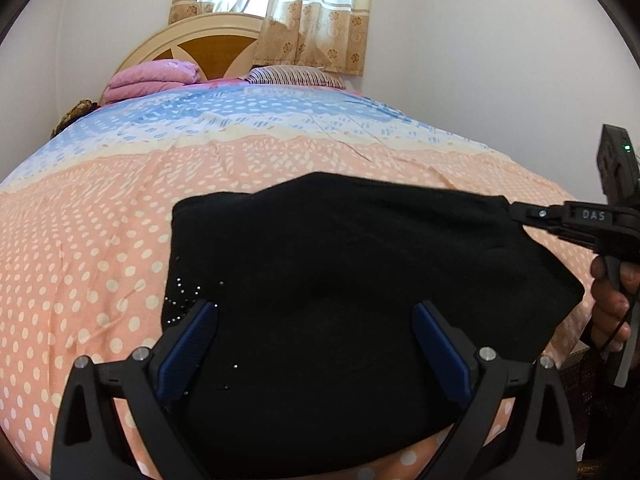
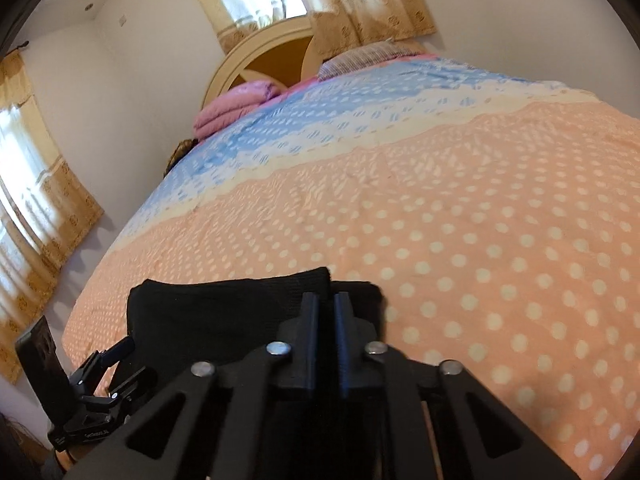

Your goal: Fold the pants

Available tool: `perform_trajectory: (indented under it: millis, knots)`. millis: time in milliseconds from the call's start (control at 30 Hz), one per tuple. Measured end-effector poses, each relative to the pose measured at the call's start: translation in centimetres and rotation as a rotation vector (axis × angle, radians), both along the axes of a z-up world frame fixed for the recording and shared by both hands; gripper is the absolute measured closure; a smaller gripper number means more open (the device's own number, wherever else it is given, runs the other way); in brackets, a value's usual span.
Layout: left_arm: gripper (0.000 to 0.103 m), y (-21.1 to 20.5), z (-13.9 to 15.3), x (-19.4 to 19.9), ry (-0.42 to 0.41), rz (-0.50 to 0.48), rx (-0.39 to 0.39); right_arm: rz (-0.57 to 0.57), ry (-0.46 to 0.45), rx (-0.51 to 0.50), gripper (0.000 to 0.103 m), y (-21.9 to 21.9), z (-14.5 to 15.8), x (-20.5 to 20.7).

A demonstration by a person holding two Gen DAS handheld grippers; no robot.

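Note:
Black pants [image 1: 340, 280] lie folded in a flat bundle on the dotted peach bedcover [image 1: 100, 240], with small shiny studs near their left edge. My left gripper [image 1: 316, 312] hovers over the near part of the bundle, its blue pads [image 1: 188, 344] spread wide and gripping nothing. At the bundle's far right corner my right gripper [image 1: 516, 213] is shut on the fabric, which is pulled to a point there. In the right wrist view the right gripper [image 2: 326, 298] has its fingers together at the pants' [image 2: 208, 312] far edge. The left gripper [image 2: 120, 350] shows at the lower left.
The bedcover [image 2: 480, 240] turns blue toward the headboard [image 1: 208, 40]. A folded pink blanket [image 1: 148, 80] and a striped pillow [image 1: 296, 76] lie at the head of the bed. A hand [image 1: 612, 304] holds the right gripper past the bed's right edge. Curtained windows and white walls stand behind.

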State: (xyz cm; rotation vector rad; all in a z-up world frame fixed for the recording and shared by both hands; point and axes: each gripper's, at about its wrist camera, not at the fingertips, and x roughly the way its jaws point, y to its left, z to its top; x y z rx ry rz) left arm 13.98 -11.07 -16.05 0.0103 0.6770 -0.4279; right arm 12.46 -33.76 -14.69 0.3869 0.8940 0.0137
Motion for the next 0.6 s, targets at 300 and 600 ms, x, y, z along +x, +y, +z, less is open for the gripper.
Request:
perform_trajectory:
  millis: [300,600]
  knots:
    - [0.0,-0.2,-0.1,0.1,0.005,0.003,0.009,-0.015,-0.022,0.043,0.094,-1.2,0.8,-0.2]
    - [0.0,-0.2,-0.1,0.2,0.007,0.001,0.011,0.073,-0.004,0.028,0.061,1.7,0.3,1.3]
